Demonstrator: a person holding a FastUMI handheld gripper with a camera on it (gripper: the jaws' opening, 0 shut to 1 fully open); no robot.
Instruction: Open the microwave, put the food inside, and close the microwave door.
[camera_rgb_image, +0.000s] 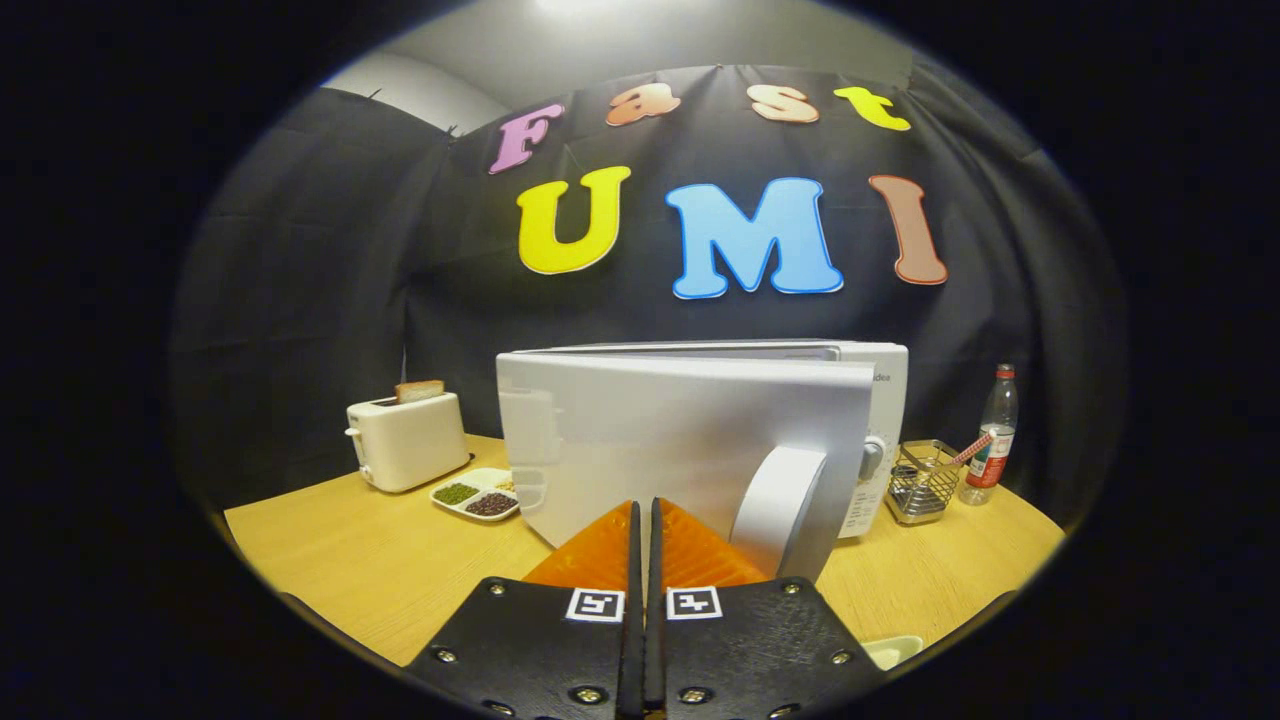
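- Your tongs (643, 515) are clenched, the two fingers pressed together with only a thin slit between them and nothing held.
- The fingertips sit at, or just short of, the face of the microwave door (680, 440); I cannot tell whether they touch it.
- The door stands swung part-way, its face angled toward you, with the curved handle (778, 500) just right of the fingers. The microwave (880, 400) body and its dial (870, 458) show beyond the door's right edge.
- Opening looks done, or closing is under way; from this angle the cavity is hidden, so you cannot confirm whether food is inside.
- A divided plate of food (475, 494) lies on the tabletop (380, 560) left of the door, near the toaster (407, 438) with its slice of bread (420, 390). Whether this is the food meant, I cannot say.
- Judging by empty tongs against the door, what remains is at least pushing it fully shut.
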